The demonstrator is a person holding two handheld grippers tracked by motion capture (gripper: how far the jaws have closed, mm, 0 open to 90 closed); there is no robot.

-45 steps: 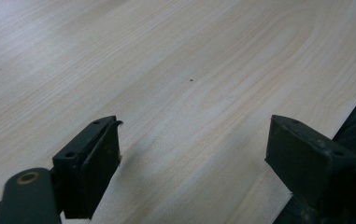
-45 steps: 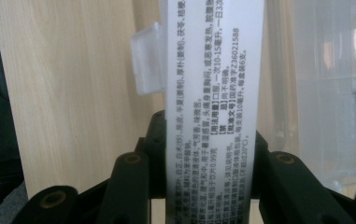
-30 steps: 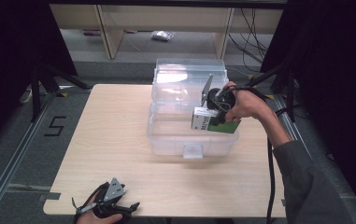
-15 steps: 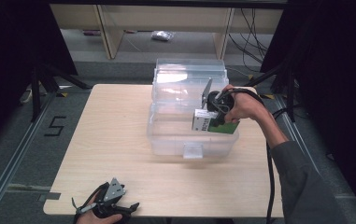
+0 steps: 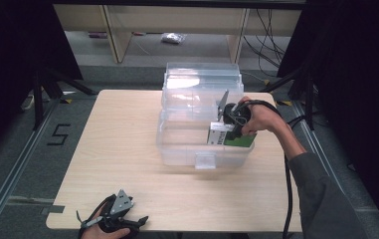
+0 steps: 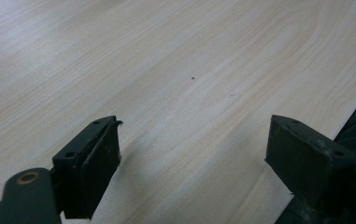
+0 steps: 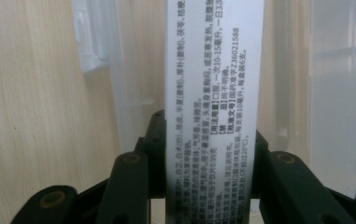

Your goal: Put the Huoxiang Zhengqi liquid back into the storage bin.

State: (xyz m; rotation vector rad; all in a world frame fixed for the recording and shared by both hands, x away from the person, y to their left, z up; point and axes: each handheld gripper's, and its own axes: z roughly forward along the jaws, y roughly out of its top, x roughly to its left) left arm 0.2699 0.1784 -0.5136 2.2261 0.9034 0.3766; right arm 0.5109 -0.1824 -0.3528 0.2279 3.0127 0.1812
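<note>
Here the right gripper (image 5: 229, 124), jaws clamped on a white-and-green printed cardboard box (image 7: 213, 93), holds it inside the clear plastic bin (image 5: 177, 144), seemingly for placing; the left gripper (image 5: 117, 216) idles, jaws apart, over the pale wooden desk (image 5: 122, 149).

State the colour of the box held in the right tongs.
White printed side with a green face on the box; clearest in the high view.

We list a pale wood-grain table (image 5: 127, 149) bearing a clear plastic bin (image 5: 192, 144). Inside the bin we note a green-and-white box (image 5: 229, 137), its white side (image 7: 213, 93) printed black.
</note>
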